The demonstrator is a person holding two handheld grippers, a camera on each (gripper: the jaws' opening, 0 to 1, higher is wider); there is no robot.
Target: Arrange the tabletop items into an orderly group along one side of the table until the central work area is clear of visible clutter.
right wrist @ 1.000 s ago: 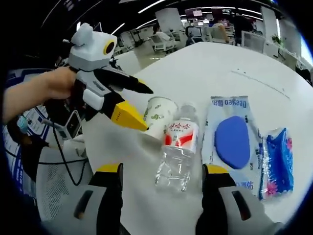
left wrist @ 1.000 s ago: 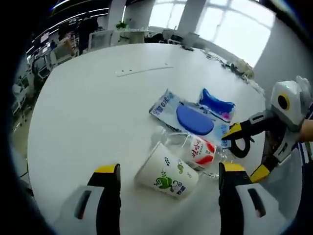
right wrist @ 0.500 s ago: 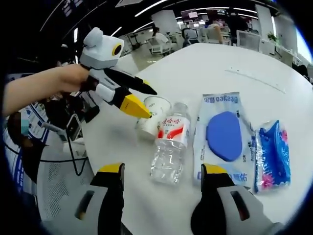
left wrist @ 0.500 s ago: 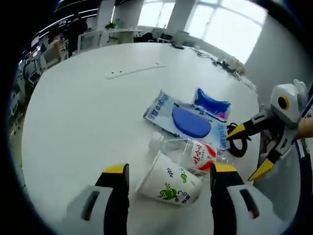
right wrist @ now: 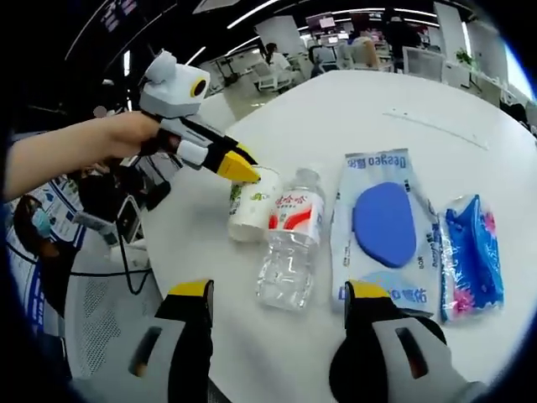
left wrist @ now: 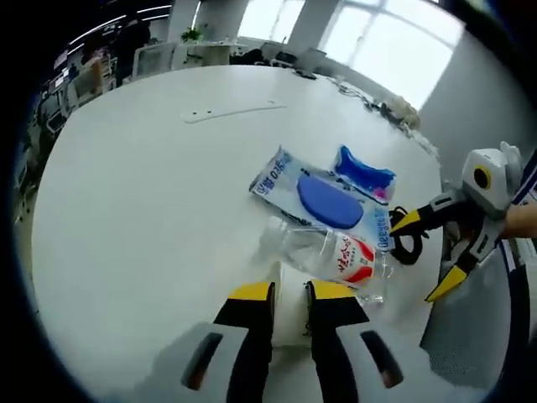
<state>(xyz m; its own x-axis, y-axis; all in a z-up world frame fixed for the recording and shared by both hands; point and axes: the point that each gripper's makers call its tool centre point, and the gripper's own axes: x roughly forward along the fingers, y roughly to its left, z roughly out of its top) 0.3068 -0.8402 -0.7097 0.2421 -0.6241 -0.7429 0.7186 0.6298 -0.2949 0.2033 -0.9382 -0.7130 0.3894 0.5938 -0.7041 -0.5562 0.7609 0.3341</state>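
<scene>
Bench [right wrist: 436, 92] has the row lined up ahead of the right tool [right wrist: 281, 302], whose jaws are spread and empty: wipes pack [right wrist: 382, 222], then blue pouch [right wrist: 471, 260], both soft and floppy, and the water bottle [right wrist: 291, 243] lying down, probably slick and rolly, so grab mid-body. Smallest is the paper cup [right wrist: 247, 214], which the left tool [right wrist: 239, 168] has pinched at the rim; I'd guess it's light and crushable, so go easy.

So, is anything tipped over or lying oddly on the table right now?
Yes: the water bottle lies on its side beside the paper cup, which the left gripper has pinched at the rim.
</scene>
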